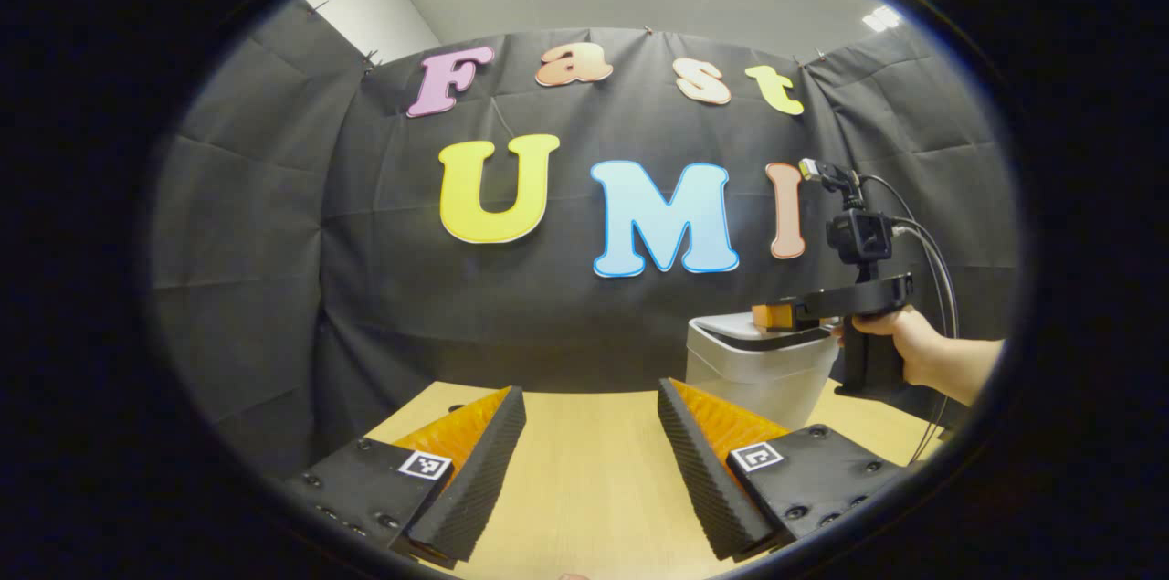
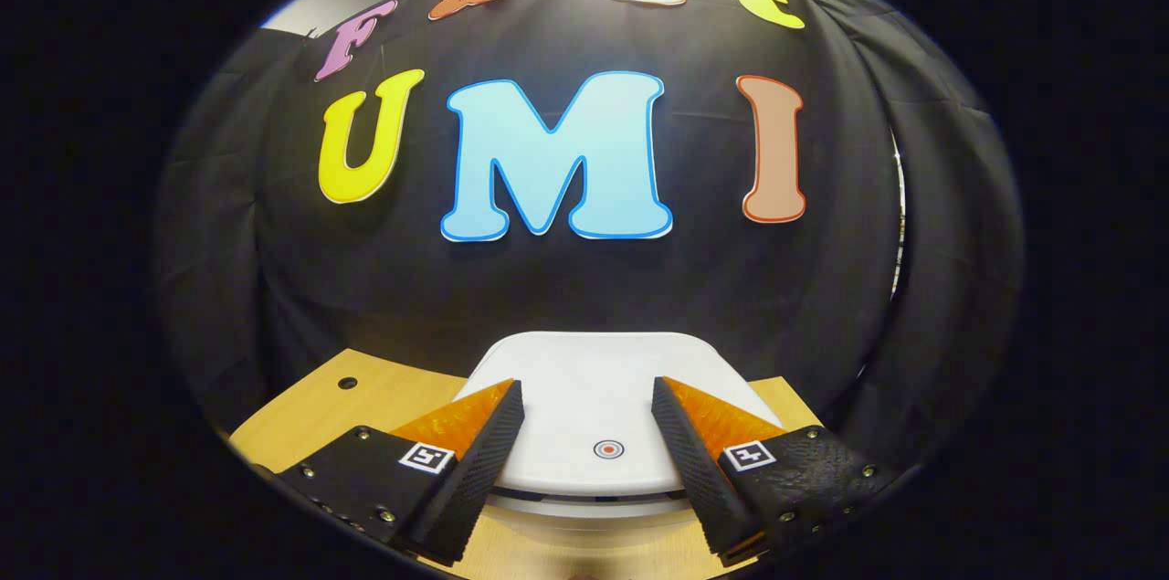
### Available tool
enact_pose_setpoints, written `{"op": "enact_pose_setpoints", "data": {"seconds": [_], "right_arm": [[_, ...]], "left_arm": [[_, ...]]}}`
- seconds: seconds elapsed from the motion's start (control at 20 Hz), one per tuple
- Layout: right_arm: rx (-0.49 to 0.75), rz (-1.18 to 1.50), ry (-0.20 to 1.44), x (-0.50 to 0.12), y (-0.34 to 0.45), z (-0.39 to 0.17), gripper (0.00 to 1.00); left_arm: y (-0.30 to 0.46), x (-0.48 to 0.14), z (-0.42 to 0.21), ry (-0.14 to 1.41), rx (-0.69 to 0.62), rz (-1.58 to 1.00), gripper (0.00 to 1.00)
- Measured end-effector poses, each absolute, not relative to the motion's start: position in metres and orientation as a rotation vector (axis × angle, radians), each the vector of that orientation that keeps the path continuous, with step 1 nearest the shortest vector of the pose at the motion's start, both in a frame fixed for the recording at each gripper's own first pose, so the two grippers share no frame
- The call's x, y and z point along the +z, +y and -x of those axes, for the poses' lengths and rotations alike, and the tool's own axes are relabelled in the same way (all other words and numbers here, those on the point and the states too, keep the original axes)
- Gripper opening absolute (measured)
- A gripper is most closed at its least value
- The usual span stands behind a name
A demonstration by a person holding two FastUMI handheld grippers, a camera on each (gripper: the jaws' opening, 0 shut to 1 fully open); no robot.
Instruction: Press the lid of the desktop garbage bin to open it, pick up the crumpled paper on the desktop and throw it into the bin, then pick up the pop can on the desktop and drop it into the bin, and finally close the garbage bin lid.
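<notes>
In the left gripper view, the left gripper [image 1: 592, 461] hangs spread over bare tabletop [image 1: 584, 470], while the right gripper [image 1: 776, 315] rests over the bin [image 1: 758, 370] near the table's far right edge. In the right gripper view its fingers stand spread over the closed lid [image 2: 594, 388]; judging by that, lid-pressing is in hand, and next calls for pushing down at the lid's button [image 2: 608, 448].

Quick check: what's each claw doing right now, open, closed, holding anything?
Left claw: open, holding nothing.
Right claw: open, empty, over the white plastic bin lid.

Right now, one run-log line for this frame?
phase: at bin, lid press | bin lid: closed | right gripper: open, over lid | left gripper: open, empty, above table
</notes>
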State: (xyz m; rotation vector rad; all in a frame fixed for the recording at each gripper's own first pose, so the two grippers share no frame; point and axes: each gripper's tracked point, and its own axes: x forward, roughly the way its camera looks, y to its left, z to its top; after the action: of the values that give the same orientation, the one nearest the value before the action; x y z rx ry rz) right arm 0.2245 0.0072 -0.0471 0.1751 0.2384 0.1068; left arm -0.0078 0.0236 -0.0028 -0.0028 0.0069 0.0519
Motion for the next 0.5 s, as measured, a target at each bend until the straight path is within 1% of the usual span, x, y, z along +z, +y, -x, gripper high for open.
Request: {"op": "enact_pose_setpoints", "data": {"seconds": [0.05, 0.3, 0.4, 0.45, 0.5], "right_arm": [[0.108, -0.164, 0.234, -0.0520, 0.0077, -0.2242, 0.92], [0.106, -0.152, 0.158, -0.0508, 0.0065, -0.2265, 0.92], [0.110, -0.169, 0.136, -0.0510, 0.0062, -0.2264, 0.94], [0.114, -0.171, 0.123, -0.0518, 0.0075, -0.2269, 0.94], [0.115, -0.170, 0.107, -0.0516, 0.0070, -0.2269, 0.94]], "left_arm": [[0.0260, -0.0026, 0.0084, 0.006, 0.057, 0.001, 0.95], [0.0277, -0.0064, 0.0059, 0.016, 0.069, 0.008, 0.95], [0.0258, -0.0073, 0.0041, 0.017, 0.069, 0.008, 0.95], [0.0236, -0.0067, 0.0031, 0.018, 0.067, 0.008, 1.00], [0.0217, -0.0077, 0.0024, 0.019, 0.066, 0.009, 1.00]]}}
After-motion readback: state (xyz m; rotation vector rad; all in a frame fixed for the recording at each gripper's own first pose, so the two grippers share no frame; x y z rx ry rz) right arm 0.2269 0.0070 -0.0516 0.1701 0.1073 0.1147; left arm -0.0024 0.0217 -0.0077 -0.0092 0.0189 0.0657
